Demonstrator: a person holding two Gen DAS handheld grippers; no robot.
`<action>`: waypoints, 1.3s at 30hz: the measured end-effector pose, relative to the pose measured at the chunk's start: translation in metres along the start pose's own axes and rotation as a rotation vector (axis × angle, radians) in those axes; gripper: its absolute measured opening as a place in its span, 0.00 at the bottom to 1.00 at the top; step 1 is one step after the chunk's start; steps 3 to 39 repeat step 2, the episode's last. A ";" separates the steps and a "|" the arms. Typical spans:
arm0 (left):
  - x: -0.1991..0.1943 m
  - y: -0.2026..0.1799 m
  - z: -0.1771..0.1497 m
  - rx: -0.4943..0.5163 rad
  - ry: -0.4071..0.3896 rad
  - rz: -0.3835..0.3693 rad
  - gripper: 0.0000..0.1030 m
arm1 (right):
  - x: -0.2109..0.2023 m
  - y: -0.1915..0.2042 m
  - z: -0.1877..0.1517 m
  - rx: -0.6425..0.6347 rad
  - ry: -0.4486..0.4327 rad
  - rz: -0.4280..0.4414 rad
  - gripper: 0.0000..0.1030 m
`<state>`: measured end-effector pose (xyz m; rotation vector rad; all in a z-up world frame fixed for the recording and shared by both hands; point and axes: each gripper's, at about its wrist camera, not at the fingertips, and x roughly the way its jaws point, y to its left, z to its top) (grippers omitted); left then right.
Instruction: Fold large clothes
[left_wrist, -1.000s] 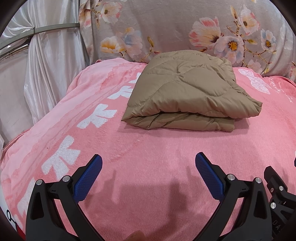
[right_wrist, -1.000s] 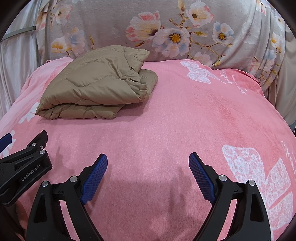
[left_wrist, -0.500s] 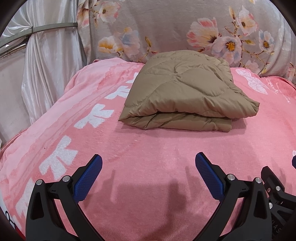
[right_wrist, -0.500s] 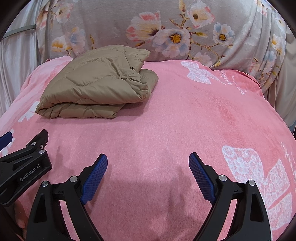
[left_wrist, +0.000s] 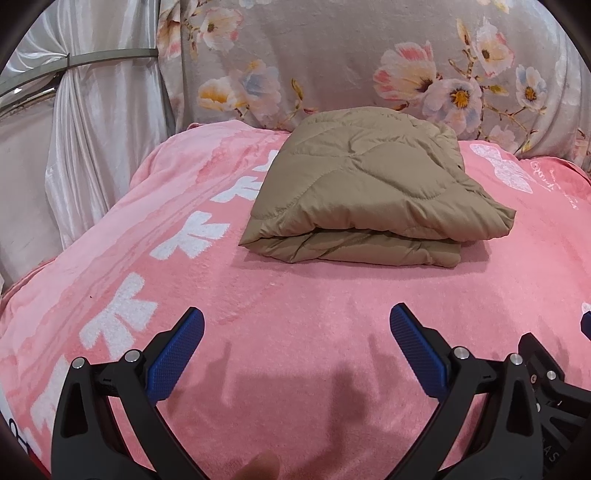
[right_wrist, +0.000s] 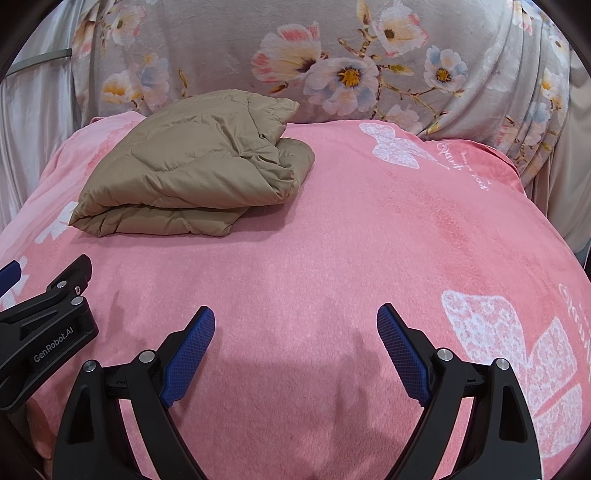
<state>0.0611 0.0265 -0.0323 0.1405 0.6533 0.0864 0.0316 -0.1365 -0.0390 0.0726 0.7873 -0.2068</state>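
Pink blanket (left_wrist: 295, 295) fills both views, with the left gripper (left_wrist: 296, 334) and right gripper (right_wrist: 295, 332) at lower centre, jaws spread wide, empty, above bare fabric. Compared with a second ago the quilted tan garment (left_wrist: 369, 184) sits slightly nearer in the left view; folded double at upper centre, it suggests folding is essentially complete. Floral cover (right_wrist: 332, 55) backs it, white curtain (left_wrist: 92, 147) upper left; nothing obstructs the path.

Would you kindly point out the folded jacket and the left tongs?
folded jacket (left_wrist: 369, 177): left wrist view, quilted top panel.
left tongs (left_wrist: 295, 339): left wrist view, midway between the blue tips.
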 end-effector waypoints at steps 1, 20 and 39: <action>0.000 0.000 0.000 -0.001 0.000 0.001 0.95 | 0.000 0.000 0.000 -0.001 0.000 0.001 0.84; 0.000 0.000 0.000 -0.001 0.000 0.002 0.95 | 0.000 0.001 -0.001 -0.001 0.000 0.003 0.84; 0.000 0.000 0.000 -0.001 0.000 0.002 0.95 | 0.000 0.001 -0.001 -0.001 0.000 0.003 0.84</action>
